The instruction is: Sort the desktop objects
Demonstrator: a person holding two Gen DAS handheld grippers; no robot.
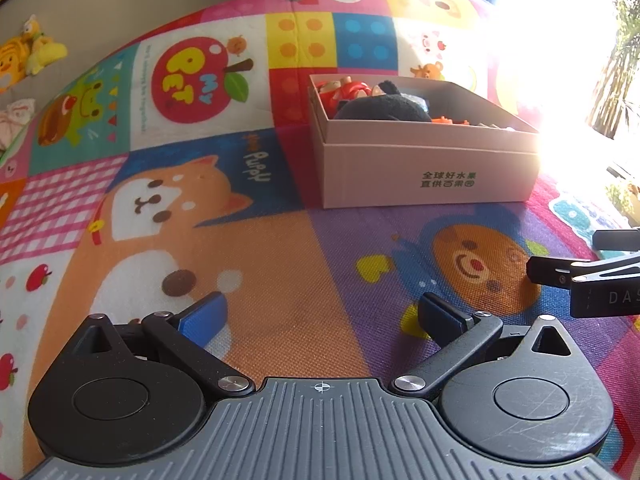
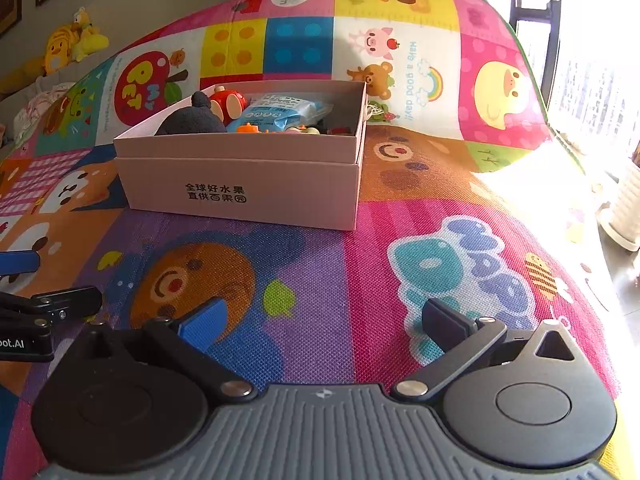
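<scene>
Currently both tools, left tool (image 1: 322, 312) and right tool (image 2: 324, 318), are hovering spread and empty over the cartoon play mat (image 2: 400, 248); toys are lying inside the pink cardboard box (image 2: 248, 184) ahead.

Open pink box (image 2: 240, 184) — toys (image 2: 228, 106) heaped inside.

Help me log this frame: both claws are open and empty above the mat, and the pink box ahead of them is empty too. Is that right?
Not quite. The pink box is not empty: the right wrist view shows a dark plush toy, a red toy and a blue packet inside. The rest stands: the left claw and right claw are open and empty above the mat.
</scene>
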